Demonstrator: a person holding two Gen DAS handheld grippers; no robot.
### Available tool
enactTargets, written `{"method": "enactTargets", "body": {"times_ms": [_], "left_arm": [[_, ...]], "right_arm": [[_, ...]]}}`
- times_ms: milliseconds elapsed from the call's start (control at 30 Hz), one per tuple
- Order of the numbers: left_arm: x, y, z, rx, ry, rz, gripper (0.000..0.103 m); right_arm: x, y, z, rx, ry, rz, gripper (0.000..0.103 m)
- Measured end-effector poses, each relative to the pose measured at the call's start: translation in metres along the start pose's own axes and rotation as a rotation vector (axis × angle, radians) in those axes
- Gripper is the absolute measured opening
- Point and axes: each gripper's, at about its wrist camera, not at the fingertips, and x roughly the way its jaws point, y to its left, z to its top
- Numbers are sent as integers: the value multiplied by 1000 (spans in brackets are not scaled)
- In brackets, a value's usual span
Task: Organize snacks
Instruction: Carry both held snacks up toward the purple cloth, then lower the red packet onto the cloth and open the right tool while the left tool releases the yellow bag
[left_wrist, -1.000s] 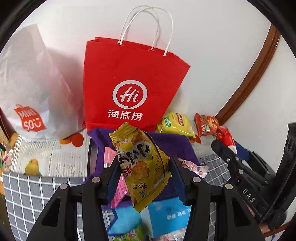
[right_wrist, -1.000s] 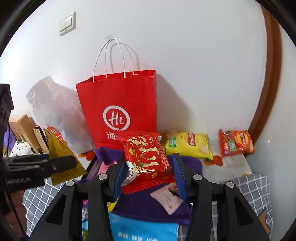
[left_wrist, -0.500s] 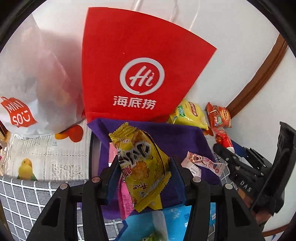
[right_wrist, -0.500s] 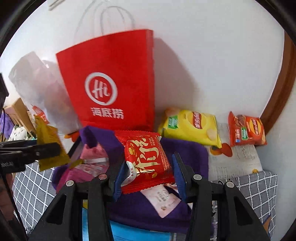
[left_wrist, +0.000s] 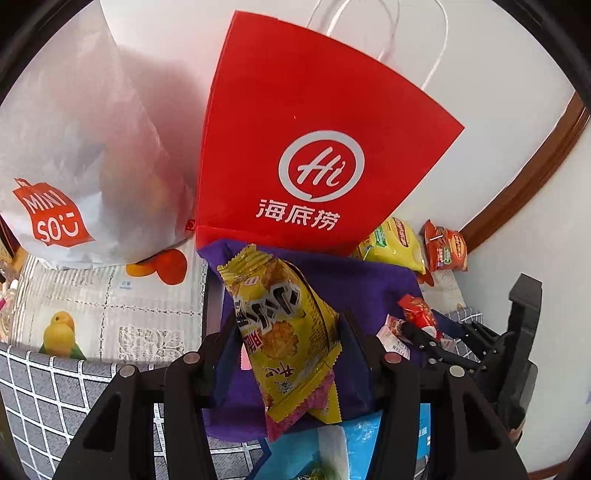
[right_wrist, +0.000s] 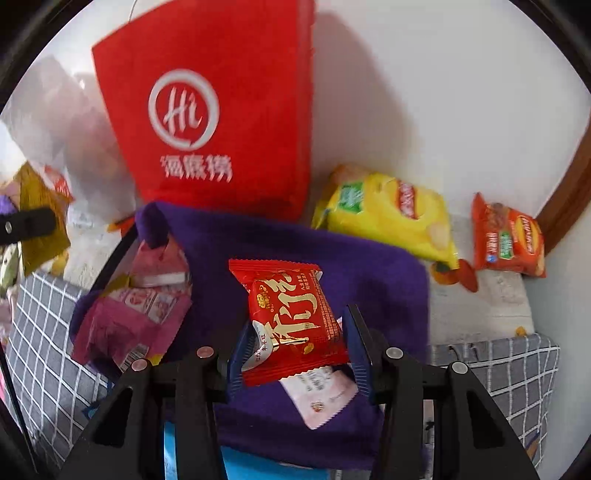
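Left to right along the wall and the spread in front of it:

- White Miniso bag (left_wrist: 74, 155): standing at far left against the wall, on a fruit-and-bird printed cloth (left_wrist: 110, 306).
- Grey checked cloth (left_wrist: 48, 387): covers the near surface at left; it shows again at the right edge in the right wrist view.
- Red paper bag (left_wrist: 306, 147): upright, white cord handles, "Hi" logo, just beside the white bag and touching the wall.
- Purple cloth bin (right_wrist: 295, 251): directly before the red bag, soft-sided; pink snack packets (right_wrist: 129, 317) lie inside its left part.
- Left gripper (left_wrist: 291, 354): fingers pressed against both sides of a yellow cracker packet (left_wrist: 284, 325), which is held upright above the purple bin.
- Right gripper (right_wrist: 295, 343): clamped on a red snack packet (right_wrist: 291, 317), held over the bin's middle; a pale pink sachet (right_wrist: 325, 395) lies beneath it on the purple fabric.
- Blue package (left_wrist: 369, 443): at the near edge, below the bin.
- Yellow chip bag (right_wrist: 388, 214): lying by the wall, right of the red bag.
- Orange chip bag (right_wrist: 506, 236): further right, near the brown wooden trim (left_wrist: 524, 177).
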Motion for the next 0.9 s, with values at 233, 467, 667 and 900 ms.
{"method": "enactTargets", "body": {"times_ms": [233, 467, 667, 900], "left_arm": [[15, -6, -2, 22, 41, 10, 50], [35, -17, -9, 13, 79, -20, 50], [49, -25, -14, -8, 98, -55, 50], [64, -30, -18, -11, 128, -24, 50]], "right_arm": [[12, -1, -4, 8, 40, -47, 46], [21, -11, -4, 47, 86, -41, 45], [-7, -14, 0, 56, 4, -35, 45], [-32, -9, 3, 44, -61, -33, 45]]}}
